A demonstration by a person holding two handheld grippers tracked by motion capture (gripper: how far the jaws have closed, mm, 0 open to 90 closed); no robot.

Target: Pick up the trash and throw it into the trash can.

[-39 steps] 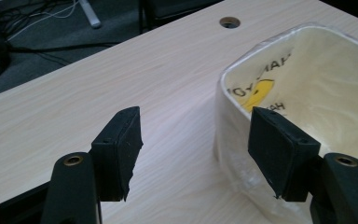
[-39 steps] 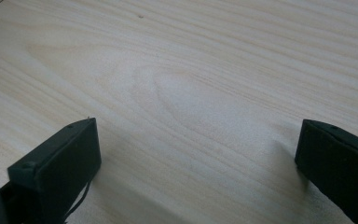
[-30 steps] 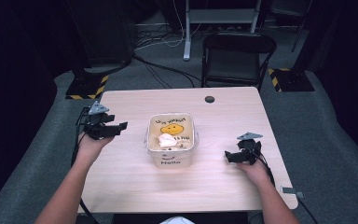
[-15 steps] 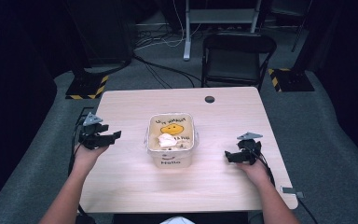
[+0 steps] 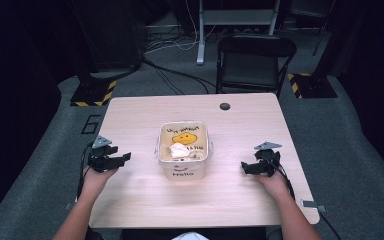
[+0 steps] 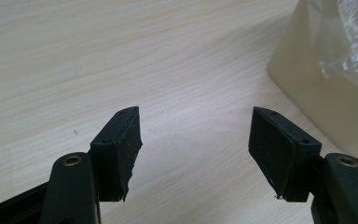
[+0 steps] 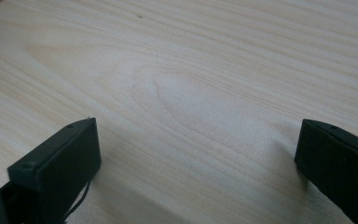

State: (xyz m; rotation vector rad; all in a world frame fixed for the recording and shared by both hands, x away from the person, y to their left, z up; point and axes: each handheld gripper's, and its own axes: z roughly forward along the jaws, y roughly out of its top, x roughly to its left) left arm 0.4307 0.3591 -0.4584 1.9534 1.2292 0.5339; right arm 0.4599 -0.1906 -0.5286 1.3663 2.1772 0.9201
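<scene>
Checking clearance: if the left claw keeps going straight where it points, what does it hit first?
Probably the cream bin. The left claw, open and empty, points across bare table toward the bin's near wall, slightly off to one side; depth is unclear, so it may only graze it.

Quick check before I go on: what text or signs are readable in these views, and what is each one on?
"Hello": on the near outside wall of the cream bin at the table's middle.
Smiling yellow face, with a line of dark lettering above it: printed on the bin's inside, lettering too small to read.
Short dark text beside the white crumpled thing in the bin: blurred, unreadable.
Left gripper view and right gripper view: no text.
</scene>
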